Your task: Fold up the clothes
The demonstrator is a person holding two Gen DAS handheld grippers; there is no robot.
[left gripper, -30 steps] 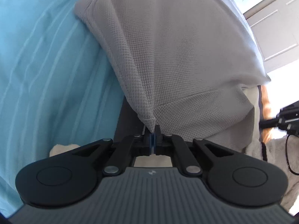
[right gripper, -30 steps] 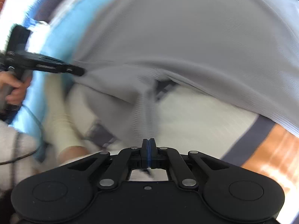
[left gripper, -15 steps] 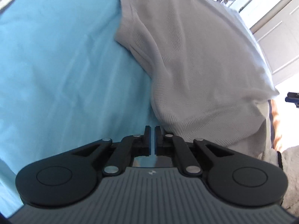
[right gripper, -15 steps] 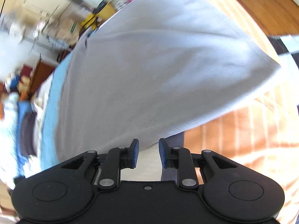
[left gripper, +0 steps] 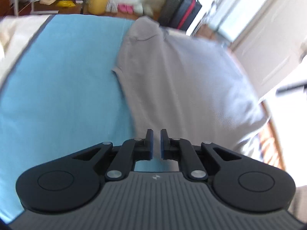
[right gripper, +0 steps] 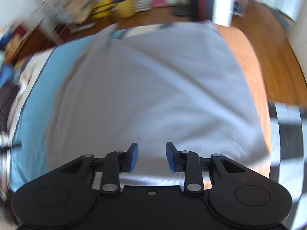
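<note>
Shirt [right gripper: 153, 95] on blue sheet [left gripper: 57, 95]

Grey shirt [left gripper: 182, 76] spread on blue sheet [left gripper: 63, 88], left gripper [left gripper: 156, 142] above (jaws slightly parted, empty)

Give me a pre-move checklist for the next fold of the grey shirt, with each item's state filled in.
1. Left gripper free of cloth: ok, narrow gap between its fingers, nothing in it.
2. Right gripper free of cloth: ok, jaws have just been opening, nothing between them.
3. Grey shirt lying spread on the blue sheet: ok.
4. Shirt free of wrinkles: cannot tell, both views are blurred.
5. Sleeve lying flat on the sheet: ok.
6. Near hem reachable: cannot tell, hidden under the grippers.
</note>
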